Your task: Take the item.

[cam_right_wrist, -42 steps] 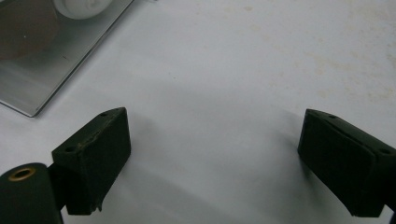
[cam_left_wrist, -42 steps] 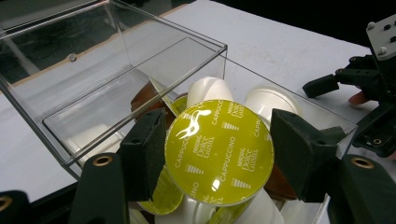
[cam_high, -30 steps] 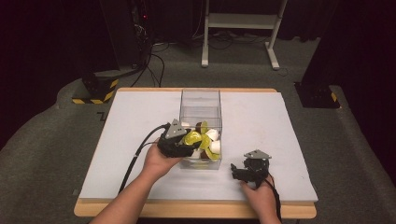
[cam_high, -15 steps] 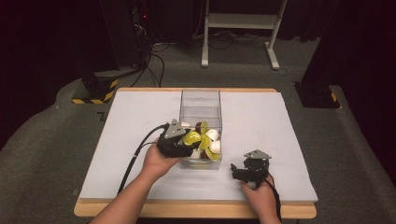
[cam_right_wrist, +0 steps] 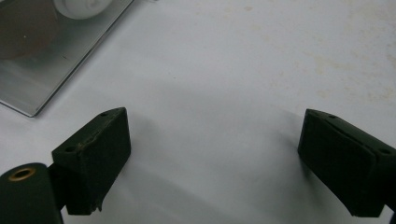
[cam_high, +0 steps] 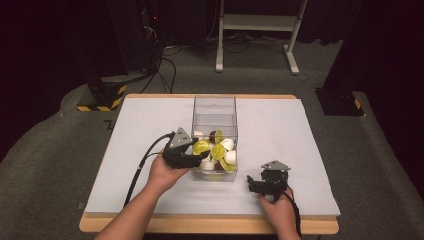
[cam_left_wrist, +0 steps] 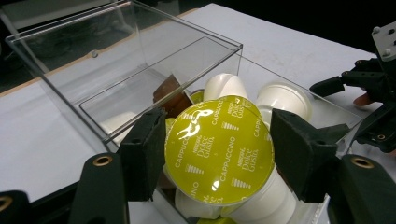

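Left claw [cam_left_wrist: 217, 154] is clamped on a yellow-lidded capsule [cam_left_wrist: 218, 150] over the clear box [cam_high: 214, 107]; lid print is readable from the left gripper view. Right claw [cam_right_wrist: 215, 163] is released above bare surface [cam_right_wrist: 243, 70].

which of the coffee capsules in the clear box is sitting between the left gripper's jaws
The capsule with the yellow-green Cappuccino lid, facing the camera between the left gripper. The white ones and the brown one lie behind it.

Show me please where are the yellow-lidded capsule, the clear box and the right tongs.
yellow-lidded capsule [cam_left_wrist: 218, 150]: left gripper view, middle of its foil lid.
clear box [cam_high: 214, 106]: high view, its far wall.
right tongs [cam_right_wrist: 212, 161]: right gripper view, midway between the two open fingertips, over the white table.
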The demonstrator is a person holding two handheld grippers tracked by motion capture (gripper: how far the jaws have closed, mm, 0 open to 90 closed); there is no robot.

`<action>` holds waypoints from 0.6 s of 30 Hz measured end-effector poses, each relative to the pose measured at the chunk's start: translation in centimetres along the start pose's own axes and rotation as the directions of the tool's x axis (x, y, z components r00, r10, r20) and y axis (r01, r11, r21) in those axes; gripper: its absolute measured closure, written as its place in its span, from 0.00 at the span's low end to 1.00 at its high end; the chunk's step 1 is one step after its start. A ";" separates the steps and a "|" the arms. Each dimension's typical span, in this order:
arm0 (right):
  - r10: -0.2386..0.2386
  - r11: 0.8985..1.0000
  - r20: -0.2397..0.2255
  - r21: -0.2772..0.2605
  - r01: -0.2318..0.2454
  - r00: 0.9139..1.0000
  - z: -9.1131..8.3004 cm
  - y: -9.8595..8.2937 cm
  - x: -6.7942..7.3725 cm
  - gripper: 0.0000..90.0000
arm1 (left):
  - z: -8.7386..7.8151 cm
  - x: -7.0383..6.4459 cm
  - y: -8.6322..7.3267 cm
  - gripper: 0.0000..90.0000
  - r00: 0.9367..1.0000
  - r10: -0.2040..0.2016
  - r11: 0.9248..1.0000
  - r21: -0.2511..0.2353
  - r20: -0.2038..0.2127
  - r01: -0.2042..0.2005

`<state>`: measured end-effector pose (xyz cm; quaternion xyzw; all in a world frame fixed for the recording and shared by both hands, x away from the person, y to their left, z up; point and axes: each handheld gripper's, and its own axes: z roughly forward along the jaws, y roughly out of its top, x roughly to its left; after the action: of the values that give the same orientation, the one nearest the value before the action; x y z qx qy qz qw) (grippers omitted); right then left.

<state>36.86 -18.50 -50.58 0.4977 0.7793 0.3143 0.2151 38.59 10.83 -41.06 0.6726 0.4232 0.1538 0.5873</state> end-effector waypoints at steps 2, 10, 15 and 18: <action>0.000 1.000 0.000 0.000 0.000 1.000 0.0 0.0 0.0 0.10 | -0.3 0.2 0.1 0.42 1.000 0.001 1.000 -0.004 -0.004 -0.001; 0.000 1.000 0.000 0.000 0.000 1.000 0.0 0.0 0.0 0.11 | -1.7 1.3 0.7 0.42 1.000 0.002 1.000 -0.025 -0.028 -0.002; 0.000 1.000 0.000 0.000 0.000 1.000 0.0 0.0 0.0 0.10 | -2.7 2.5 0.8 0.42 0.999 -0.002 0.999 -0.036 -0.054 0.000; 0.000 1.000 0.000 0.000 0.000 1.000 0.0 0.0 0.0 0.10 | -3.3 3.2 0.7 0.42 0.998 -0.014 0.999 -0.046 -0.068 0.011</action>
<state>36.86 -18.50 -50.58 0.4977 0.7792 0.3144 0.2151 38.43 15.43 -40.44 0.6506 0.4437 0.1826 0.5887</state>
